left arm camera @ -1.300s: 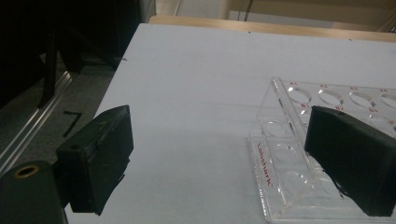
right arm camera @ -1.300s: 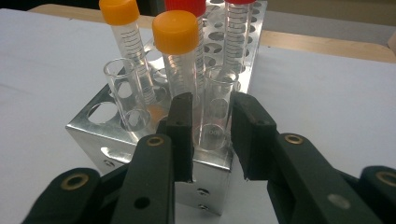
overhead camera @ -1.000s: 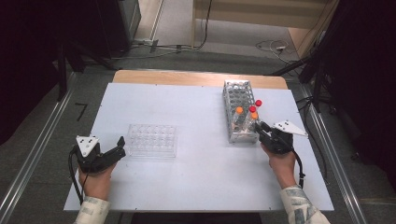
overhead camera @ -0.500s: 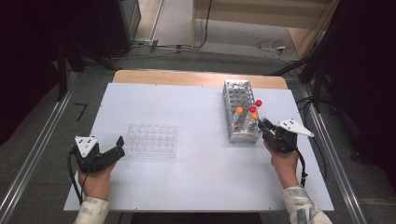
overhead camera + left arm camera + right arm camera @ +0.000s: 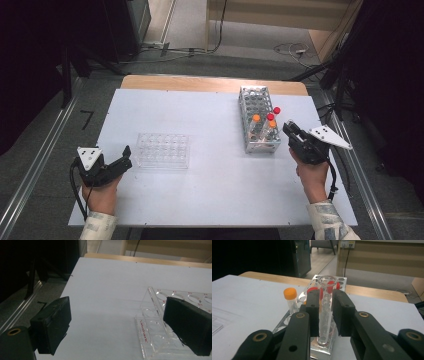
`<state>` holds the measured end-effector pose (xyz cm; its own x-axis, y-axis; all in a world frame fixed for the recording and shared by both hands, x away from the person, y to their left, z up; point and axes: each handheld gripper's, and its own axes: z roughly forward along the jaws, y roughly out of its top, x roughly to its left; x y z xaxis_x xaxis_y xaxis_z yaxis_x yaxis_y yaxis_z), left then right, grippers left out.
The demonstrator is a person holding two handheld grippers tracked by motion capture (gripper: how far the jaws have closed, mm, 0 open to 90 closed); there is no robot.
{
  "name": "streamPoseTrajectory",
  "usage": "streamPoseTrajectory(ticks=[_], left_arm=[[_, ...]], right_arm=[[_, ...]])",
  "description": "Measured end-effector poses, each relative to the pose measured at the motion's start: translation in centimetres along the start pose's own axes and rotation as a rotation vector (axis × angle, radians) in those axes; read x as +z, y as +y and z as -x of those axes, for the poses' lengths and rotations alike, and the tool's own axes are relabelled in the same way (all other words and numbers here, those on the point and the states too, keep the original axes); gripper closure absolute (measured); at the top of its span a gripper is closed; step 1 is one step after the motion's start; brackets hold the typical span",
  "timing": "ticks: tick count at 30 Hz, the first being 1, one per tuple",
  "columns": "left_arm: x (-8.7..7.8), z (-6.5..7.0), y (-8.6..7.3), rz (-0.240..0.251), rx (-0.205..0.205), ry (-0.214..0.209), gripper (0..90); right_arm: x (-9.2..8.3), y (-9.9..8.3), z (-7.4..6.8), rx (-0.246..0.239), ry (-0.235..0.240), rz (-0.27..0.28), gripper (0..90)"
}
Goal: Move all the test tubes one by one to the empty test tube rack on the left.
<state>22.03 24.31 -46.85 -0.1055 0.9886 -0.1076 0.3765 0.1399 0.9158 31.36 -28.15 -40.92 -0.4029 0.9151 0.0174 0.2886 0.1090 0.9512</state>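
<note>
Between fingers [image 5: 343, 310] — clear, uncapped tube [image 5: 325, 307]

Grey floor [image 5: 190, 62], wooden furniture [image 5: 280, 15], dark surroundings

A clear plastic rack [image 5: 163, 150] lies flat at lower left of centre in the high view, its wells empty, on the white surface [image 5: 200, 120]. A strip of bare wood [image 5: 210, 83] edges the surface's top side. Cables [image 5: 292, 50] trail over the floor at upper right, and metal rails [image 5: 35, 170] run down the left.
</note>
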Motion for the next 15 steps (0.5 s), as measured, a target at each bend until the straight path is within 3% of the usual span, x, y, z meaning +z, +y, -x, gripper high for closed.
streamPoseTrajectory(ticks=[7,15], left_arm=[[-0.5,0.4,0.1,0.008,-0.004,-0.021,8.7],[-1.4,2.3,0.2,0.015,0.023,-0.099,8.7]], right_arm=[[-1.2,-0.5,-0.6,-0.021,0.018,-0.018,73.2],[-2.2,-1.7,-2.3,-0.059,0.081,-0.045,73.2]])
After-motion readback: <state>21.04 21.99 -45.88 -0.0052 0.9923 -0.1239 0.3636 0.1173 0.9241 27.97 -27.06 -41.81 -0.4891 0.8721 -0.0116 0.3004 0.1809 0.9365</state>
